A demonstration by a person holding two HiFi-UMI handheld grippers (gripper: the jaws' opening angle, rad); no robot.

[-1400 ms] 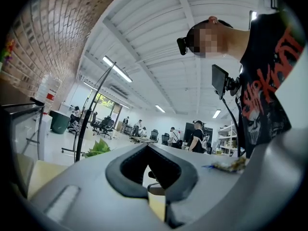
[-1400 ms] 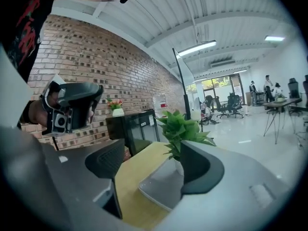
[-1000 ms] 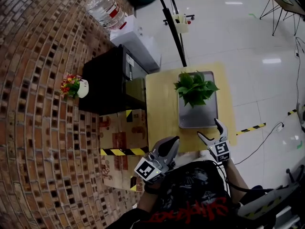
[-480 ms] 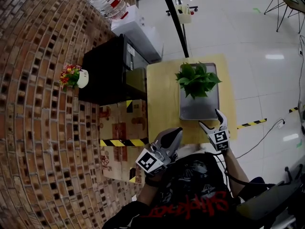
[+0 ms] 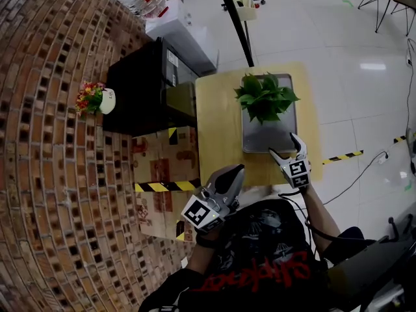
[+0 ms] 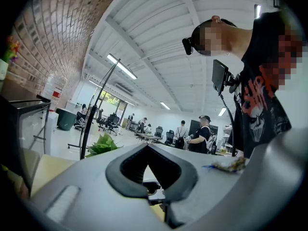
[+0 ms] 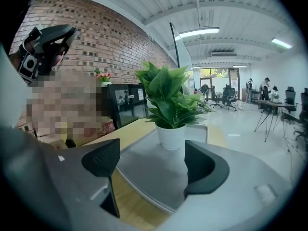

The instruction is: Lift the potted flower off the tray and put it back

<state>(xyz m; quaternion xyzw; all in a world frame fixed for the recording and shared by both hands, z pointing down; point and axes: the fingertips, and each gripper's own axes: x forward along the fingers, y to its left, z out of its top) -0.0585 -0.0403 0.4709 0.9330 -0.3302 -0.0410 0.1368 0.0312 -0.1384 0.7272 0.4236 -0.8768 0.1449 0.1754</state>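
I place everything from the flat grey rectangular metal tray [image 5: 270,138], which lies on the pale square wooden table [image 5: 218,129]. The potted flower [image 5: 265,96], a bushy green leafy plant in a small white pot, stands upright on the tray, in the tray's far half. The tray's near half is bare metal.

My right gripper [image 5: 283,144] sits at the tray's near edge, towards its right corner, and points across the tray at the pot with its nose tipped a little downward. Its 2 jaws have just been closing slightly, yet they stand wide apart and grip nothing. In the right gripper view the bare tray [image 7: 144,177] fills the gap between the black pads. The potted flower [image 7: 171,136] is in line with that gap but well beyond the fingertips, with no pad touching it.

My left gripper [image 5: 238,168] is off the tray, on its near-left side, over the table's near edge and well apart from the tray. In the left gripper view its 2 jaws meet at the tips with nothing between them.

Left of the tray, past the table's edge, stands a black box-shaped cabinet [image 5: 140,96]. On the side of the cabinet's top farthest from the tray sits a small white vase of red and yellow flowers [image 5: 97,99], against the brick wall.
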